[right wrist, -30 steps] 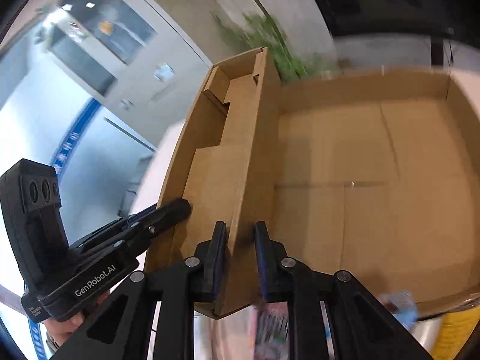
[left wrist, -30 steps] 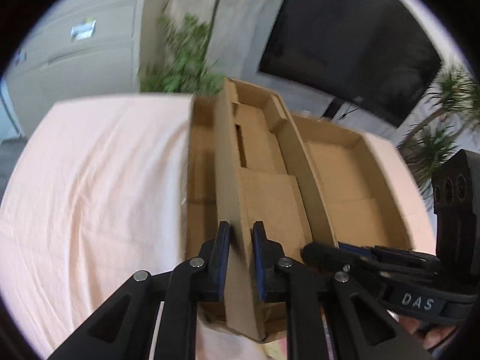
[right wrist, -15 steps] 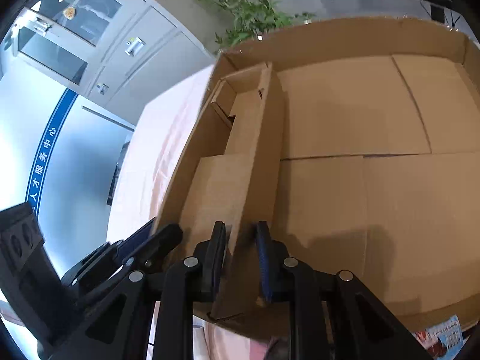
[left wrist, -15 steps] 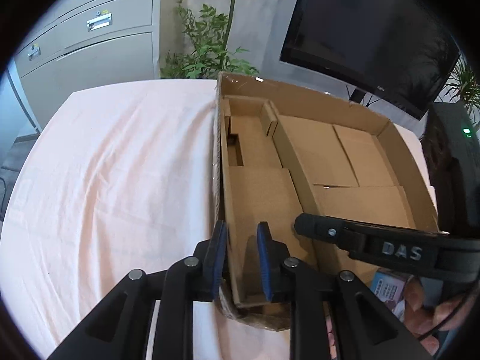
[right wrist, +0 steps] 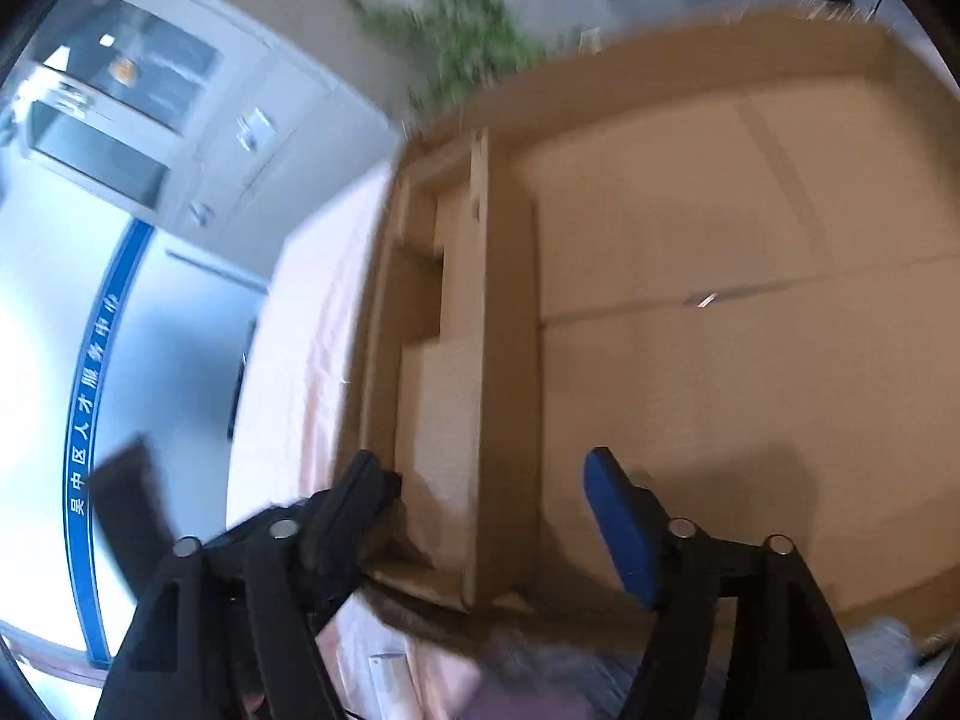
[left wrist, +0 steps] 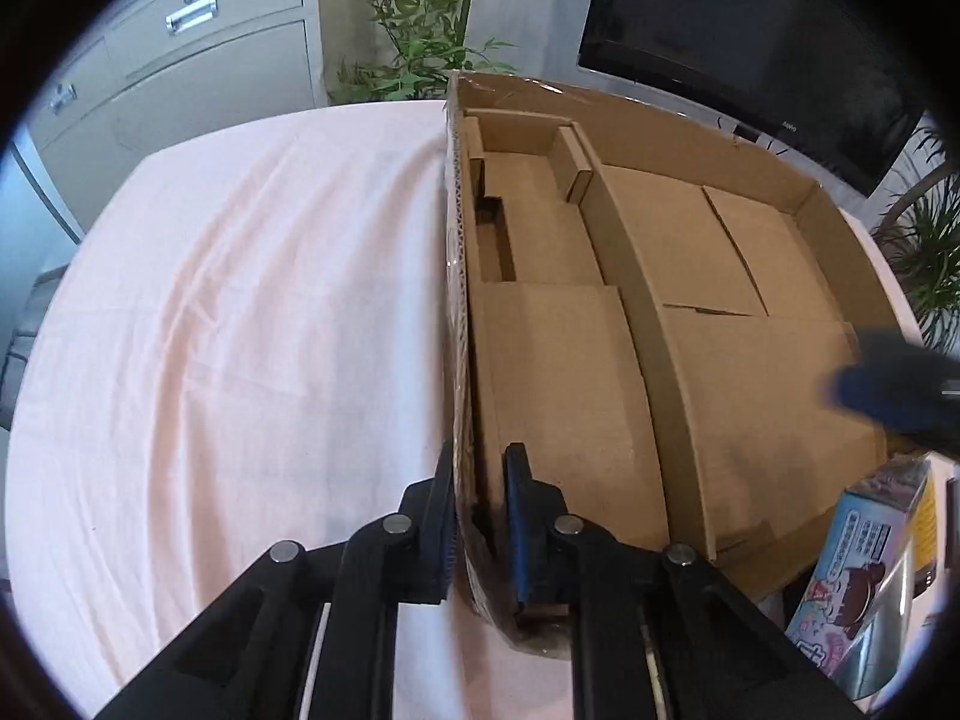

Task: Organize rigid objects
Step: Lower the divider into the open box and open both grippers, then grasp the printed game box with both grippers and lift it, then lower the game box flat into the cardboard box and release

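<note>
A large open cardboard box (left wrist: 714, 360) lies on a table with a pale pink cloth (left wrist: 240, 330). A cardboard divider (left wrist: 636, 300) splits it into a narrow left part and a wide right part. My left gripper (left wrist: 477, 480) is shut on the box's left wall (left wrist: 456, 276) near its front corner. My right gripper (right wrist: 486, 498) is open, its jaws wide apart on either side of the divider (right wrist: 504, 360) and not touching it. It shows blurred at the right edge of the left wrist view (left wrist: 888, 396).
A colourful packaged box (left wrist: 864, 558) lies in front of the cardboard box at the right. Grey cabinets (left wrist: 198, 54), a potted plant (left wrist: 420, 54) and a dark screen (left wrist: 750, 30) stand behind the table.
My right gripper has opened and let go of the divider, and its view is blurred by movement. The box has come down flatter on the table. My left gripper keeps its hold on the wall.
</note>
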### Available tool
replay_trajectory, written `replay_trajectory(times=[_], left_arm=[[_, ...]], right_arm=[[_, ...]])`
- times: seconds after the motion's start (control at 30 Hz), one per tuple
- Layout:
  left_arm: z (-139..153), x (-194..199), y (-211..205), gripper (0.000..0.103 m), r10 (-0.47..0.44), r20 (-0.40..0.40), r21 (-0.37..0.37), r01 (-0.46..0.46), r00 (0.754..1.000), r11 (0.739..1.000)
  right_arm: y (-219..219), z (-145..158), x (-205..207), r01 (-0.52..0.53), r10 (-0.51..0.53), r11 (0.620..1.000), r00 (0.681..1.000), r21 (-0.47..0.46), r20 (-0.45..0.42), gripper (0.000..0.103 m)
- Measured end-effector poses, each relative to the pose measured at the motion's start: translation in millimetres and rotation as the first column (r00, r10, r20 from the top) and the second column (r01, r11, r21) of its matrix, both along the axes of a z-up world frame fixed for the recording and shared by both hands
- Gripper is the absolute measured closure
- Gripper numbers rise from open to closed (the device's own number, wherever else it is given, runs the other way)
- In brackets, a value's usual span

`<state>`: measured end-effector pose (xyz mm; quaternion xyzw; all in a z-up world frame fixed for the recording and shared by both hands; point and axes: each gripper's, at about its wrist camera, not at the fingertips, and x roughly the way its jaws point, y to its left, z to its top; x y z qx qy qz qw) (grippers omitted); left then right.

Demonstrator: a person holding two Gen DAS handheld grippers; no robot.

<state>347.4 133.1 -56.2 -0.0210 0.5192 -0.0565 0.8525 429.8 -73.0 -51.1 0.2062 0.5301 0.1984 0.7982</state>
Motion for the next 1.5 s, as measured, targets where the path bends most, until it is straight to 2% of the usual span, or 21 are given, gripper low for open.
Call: replay_trajectory(times=[0.03,0.1,0.13,0.2,0.27,0.3,0.33,0.4,0.43,0.47,0.53,0.63,0.73,0.8,0.87,0.93,1.07,1.13,1.2,1.37,1.5], left_arm=[[1,-2,-1,0.090,0.003,0.000,0.005,-0.003,1.000,1.000],[2,-9,-2,0.090,0.001,0.004,0.010,-0.001,1.000,1.000],[3,-12,-2,0.090,0.000,0.006,0.008,0.000,1.000,1.000],[5,-16,1,0.084,0.009,0.028,0.008,-0.010,1.000,1.000],[9,-16,0,0.064,0.038,0.056,0.048,-0.041,0.998,0.998],[19,-24,0,0.062,0.064,0.095,0.070,-0.071,0.993,0.995],[27,-33,-2,0.056,0.068,0.132,0.067,-0.077,0.989,0.995],[52,-62,-11,0.032,0.057,0.216,0.040,-0.067,0.975,0.997],[63,-80,-19,0.014,0.046,0.260,0.014,-0.052,0.965,0.999],[68,-89,-26,0.011,0.014,0.292,0.000,-0.015,0.956,1.000],[68,-111,-59,0.011,-0.112,0.267,-0.028,0.124,0.957,0.992],[55,-119,-95,0.011,-0.217,0.210,-0.060,0.234,0.953,0.970],[42,-115,-111,0.013,-0.238,0.182,-0.075,0.255,0.954,0.964],[34,-107,-115,0.021,-0.242,0.145,-0.113,0.259,0.959,0.959],[29,-101,-116,0.035,-0.241,0.115,-0.133,0.256,0.964,0.958],[19,-103,-119,0.035,-0.246,0.090,-0.128,0.256,0.965,0.958],[13,-114,-113,0.036,-0.220,0.102,-0.142,0.234,0.970,0.962],[16,-121,-111,0.037,-0.201,0.118,-0.128,0.216,0.972,0.968],[27,-130,-108,0.037,-0.171,0.152,-0.125,0.191,0.973,0.974],[74,-140,-109,0.037,-0.136,0.280,-0.135,0.179,0.950,0.975],[121,-114,-111,0.037,-0.114,0.371,-0.156,0.183,0.921,0.971]], right_arm=[[-14,17,-14,0.005,-0.005,1.000,0.999,0.001,0.054,0.024],[-36,43,-42,0.026,-0.025,1.000,0.987,-0.010,0.160,0.009],[-50,57,-63,0.040,-0.033,0.999,0.972,-0.027,0.232,0.003],[-75,76,-113,0.056,-0.014,0.994,0.927,-0.099,0.375,0.000],[-84,74,-144,0.037,0.035,0.985,0.914,-0.171,0.404,0.000],[-87,66,-161,0.009,0.070,0.981,0.915,-0.194,0.397,0.000],[-89,57,-172,-0.004,0.089,0.977,0.918,-0.215,0.387,0.000],[-91,45,-189,-0.020,0.110,0.971,0.920,-0.237,0.376,0.000],[-89,33,-196,-0.053,0.132,0.973,0.926,-0.225,0.354,0.000],[-85,27,-199,-0.085,0.154,0.974,0.929,-0.210,0.337,0.000],[-76,15,-200,-0.132,0.189,0.972,0.930,-0.193,0.314,0.000],[-57,-4,-195,-0.140,0.200,0.964,0.943,-0.227,0.266,0.000],[-47,-9,-189,-0.112,0.182,0.960,0.947,-0.257,0.265,0.000],[-43,-10,-184,-0.090,0.157,0.962,0.956,-0.259,0.249,0.000],[-38,-19,-177,-0.109,0.163,0.965,0.961,-0.238,0.223,0.000],[-24,-25,-170,-0.103,0.169,0.953,0.962,-0.285,0.216,0.000],[-11,-32,-174,-0.070,0.161,0.931,0.959,-0.359,0.232,0.000],[-13,-31,-178,-0.040,0.130,0.938,0.962,-0.344,0.241,0.010],[-17,-28,-179,-0.026,0.104,0.953,0.964,-0.302,0.244,0.011],[-21,13,-194,0.019,0.081,0.966,0.925,-0.258,0.371,0.011],[-27,62,-182,0.039,0.076,0.971,0.883,-0.235,0.462,0.011]])
